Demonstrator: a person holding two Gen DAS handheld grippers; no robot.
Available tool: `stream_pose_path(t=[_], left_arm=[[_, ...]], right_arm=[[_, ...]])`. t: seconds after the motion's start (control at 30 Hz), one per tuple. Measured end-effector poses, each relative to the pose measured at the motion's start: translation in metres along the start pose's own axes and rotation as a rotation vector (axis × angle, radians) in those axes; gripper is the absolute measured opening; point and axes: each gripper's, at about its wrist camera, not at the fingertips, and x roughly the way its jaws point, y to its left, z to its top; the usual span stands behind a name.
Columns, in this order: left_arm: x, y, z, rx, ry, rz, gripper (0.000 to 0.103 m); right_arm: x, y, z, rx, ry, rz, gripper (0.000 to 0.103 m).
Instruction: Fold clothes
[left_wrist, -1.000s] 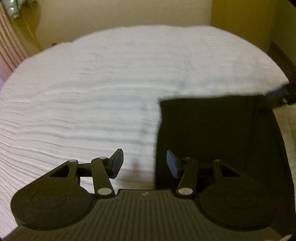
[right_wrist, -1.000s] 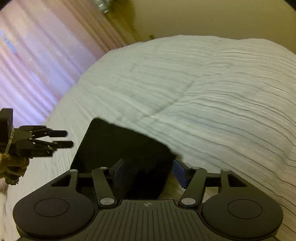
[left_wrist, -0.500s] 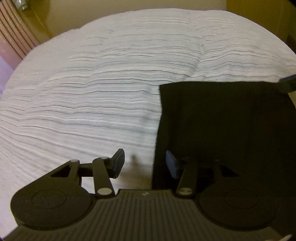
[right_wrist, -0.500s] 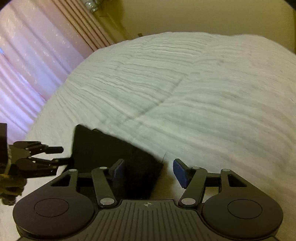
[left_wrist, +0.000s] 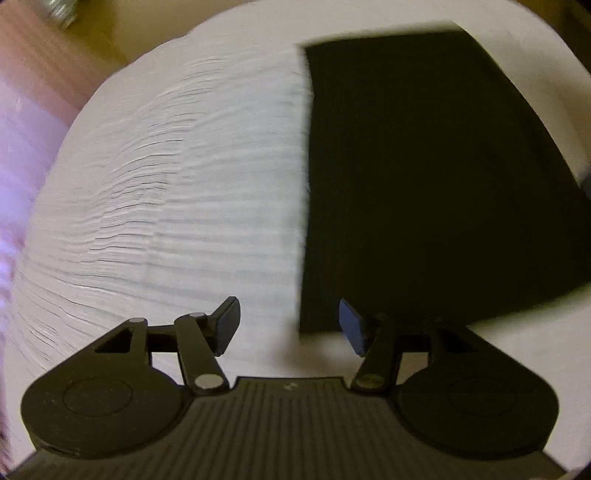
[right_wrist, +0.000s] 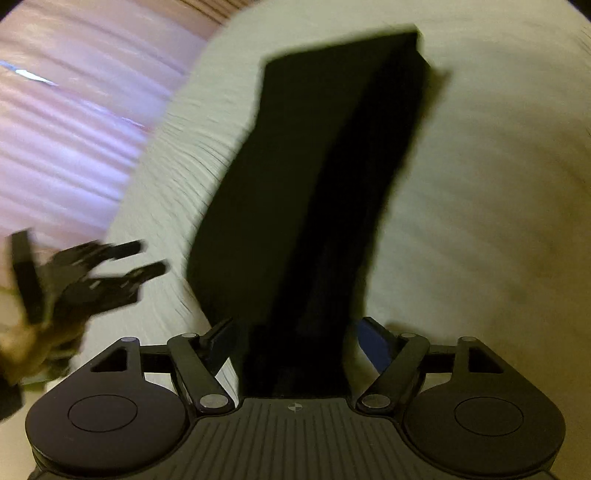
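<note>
A black folded garment (left_wrist: 424, 177) lies flat as a rectangle on the white ribbed bed cover (left_wrist: 184, 206). My left gripper (left_wrist: 290, 326) is open just short of the garment's near left corner, with nothing between its fingers. In the right wrist view the same garment (right_wrist: 314, 192) runs lengthwise away from me, and its near end lies between the spread fingers of my open right gripper (right_wrist: 295, 343). That view is blurred by motion. The left gripper (right_wrist: 107, 273) also shows there at the left, held by a hand, beside the garment and apart from it.
Pink curtains (right_wrist: 66, 110) hang past the left side of the bed. A yellowish wall (left_wrist: 155, 22) stands behind the bed. White bed cover (right_wrist: 480, 221) spreads wide to the right of the garment.
Both grippers have drawn back and tipped down, so the garment now sits farther ahead and shows whole. The right view has swung to face along its length. Both grippers stay open.
</note>
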Motion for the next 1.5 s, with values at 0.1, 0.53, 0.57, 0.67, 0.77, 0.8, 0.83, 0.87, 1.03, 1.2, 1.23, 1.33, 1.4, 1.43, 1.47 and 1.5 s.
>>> stream_pose_path(t=[0.1,0.53,0.57,0.67,0.77,0.8,0.83,0.87,1.03,1.2,1.23,1.33,1.4,1.43,1.47,1.5], left_arm=[[-0.017,-0.036,-0.026,0.137,-0.025,0.014,0.063],[-0.04,-0.083,-0.063,0.127,-0.059,-0.051,0.063],[-0.041,-0.085,-0.065,0.124,-0.061,-0.055,0.063],[-0.046,-0.091,-0.071,0.116,-0.06,-0.066,0.064],[-0.049,-0.092,-0.067,0.134,-0.065,-0.071,0.063],[-0.05,-0.092,-0.066,0.14,-0.067,-0.073,0.063],[-0.053,-0.092,-0.062,0.146,-0.078,-0.073,0.064],[-0.056,-0.092,-0.059,0.152,-0.09,-0.074,0.064],[-0.07,-0.103,-0.042,0.188,-0.163,-0.084,0.063],[-0.076,-0.123,-0.024,0.25,-0.23,-0.104,0.063],[-0.077,-0.126,-0.021,0.262,-0.243,-0.109,0.063],[-0.08,-0.138,-0.01,0.285,-0.273,-0.122,0.063],[-0.08,-0.144,-0.004,0.27,-0.278,-0.134,0.064],[-0.08,-0.146,0.0,0.259,-0.277,-0.14,0.064],[-0.078,-0.147,0.003,0.252,-0.273,-0.144,0.064],[-0.077,-0.149,0.006,0.245,-0.265,-0.143,0.064]], right_arm=[[0.002,-0.003,-0.025,0.136,0.015,0.007,0.076],[0.042,-0.009,-0.091,0.419,-0.194,0.138,0.076],[0.044,-0.012,-0.093,0.435,-0.224,0.138,0.076],[0.047,-0.016,-0.094,0.466,-0.29,0.137,0.061],[0.035,-0.028,-0.088,0.549,-0.289,0.112,0.02],[0.027,-0.031,-0.084,0.551,-0.288,0.119,0.018],[0.019,-0.034,-0.079,0.55,-0.287,0.124,0.015],[0.009,-0.036,-0.074,0.532,-0.285,0.122,0.014],[-0.057,-0.059,-0.037,0.476,-0.271,0.098,0.013],[-0.113,-0.093,0.017,0.374,-0.302,-0.013,0.013],[-0.124,-0.099,0.027,0.353,-0.319,-0.039,0.013],[-0.135,-0.115,0.045,0.306,-0.34,-0.1,0.013],[-0.131,-0.121,0.048,0.31,-0.346,-0.108,0.013],[-0.127,-0.125,0.046,0.314,-0.347,-0.101,0.013],[-0.128,-0.128,0.037,0.326,-0.365,-0.101,0.015],[-0.128,-0.13,0.029,0.338,-0.383,-0.101,0.021]])
